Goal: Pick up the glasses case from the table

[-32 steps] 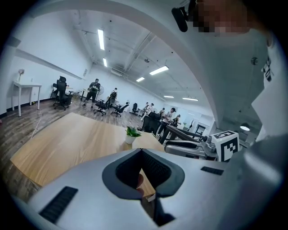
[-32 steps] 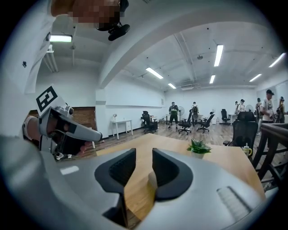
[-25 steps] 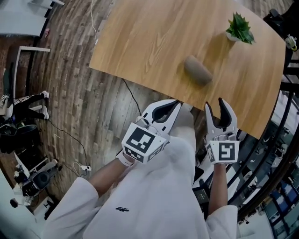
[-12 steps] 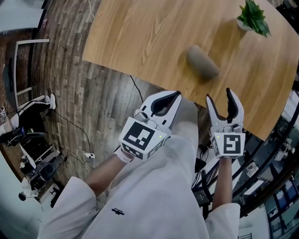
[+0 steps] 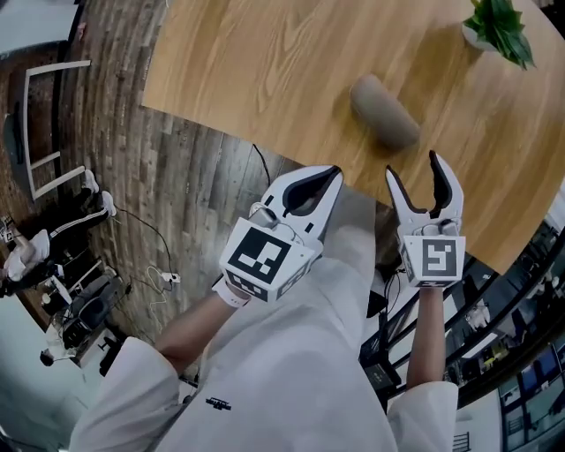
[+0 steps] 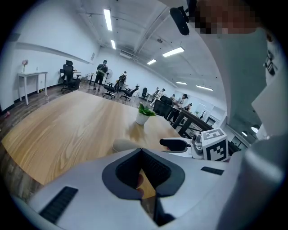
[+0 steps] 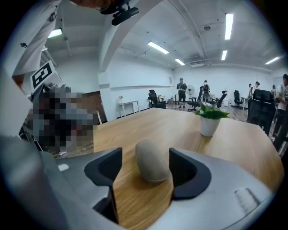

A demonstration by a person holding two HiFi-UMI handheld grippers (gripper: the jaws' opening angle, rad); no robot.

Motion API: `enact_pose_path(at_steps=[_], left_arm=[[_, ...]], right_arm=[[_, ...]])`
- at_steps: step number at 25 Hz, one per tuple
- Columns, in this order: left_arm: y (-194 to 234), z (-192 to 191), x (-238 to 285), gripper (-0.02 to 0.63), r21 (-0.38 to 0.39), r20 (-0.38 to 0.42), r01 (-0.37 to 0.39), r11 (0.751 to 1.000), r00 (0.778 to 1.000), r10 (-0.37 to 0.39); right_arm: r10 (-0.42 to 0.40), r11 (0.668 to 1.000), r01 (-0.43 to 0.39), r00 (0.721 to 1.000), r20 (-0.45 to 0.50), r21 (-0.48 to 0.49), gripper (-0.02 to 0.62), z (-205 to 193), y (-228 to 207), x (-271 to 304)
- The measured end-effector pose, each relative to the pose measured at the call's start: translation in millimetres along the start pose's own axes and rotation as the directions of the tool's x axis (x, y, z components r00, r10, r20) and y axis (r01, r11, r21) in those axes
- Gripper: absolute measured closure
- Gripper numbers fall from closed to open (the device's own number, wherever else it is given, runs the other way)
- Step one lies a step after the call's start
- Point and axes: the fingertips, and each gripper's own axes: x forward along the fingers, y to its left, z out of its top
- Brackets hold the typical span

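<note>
One glasses case [image 5: 384, 112], one potted plant [image 5: 499, 26], one table [image 5: 265, 71], two grippers. The case lies flat near the table's near edge. In the head view its long axis slants from upper left to lower right, with one end toward the right gripper [image 5: 413, 168]. That gripper's jaws have just been opening and stand apart — the case lies ahead of them, untouched. The left gripper [image 5: 328, 174] is clenched on nothing.

In the left gripper view we see only the top of the glasses case [image 6: 122, 144] behind the left gripper [image 6: 141, 152]. The head view's top edge cuts off the plant [image 5: 500, 23]. Distant people [image 7: 181, 91] are too small to make out.
</note>
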Motion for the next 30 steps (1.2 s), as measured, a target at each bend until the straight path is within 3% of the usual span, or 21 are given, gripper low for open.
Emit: enact_pose_path(at_steps=[9,30], left_arm=[[10.7,-16.4,27.7,0.604,-0.038,-0.031,-0.032,0.999,0.999,0.031],[29.2,-39.3,62.3,0.604,-0.084,-0.082,-0.067,0.994,0.995,0.060]], right_arm=[[0.061,0.998,-0.061,0.996,-0.061,0.005,0.188,-26.4,-16.1,33.8],[0.176,0.968,-0.204,0.967,-0.186,-0.147,0.175,-60.2,-24.6,79.2]])
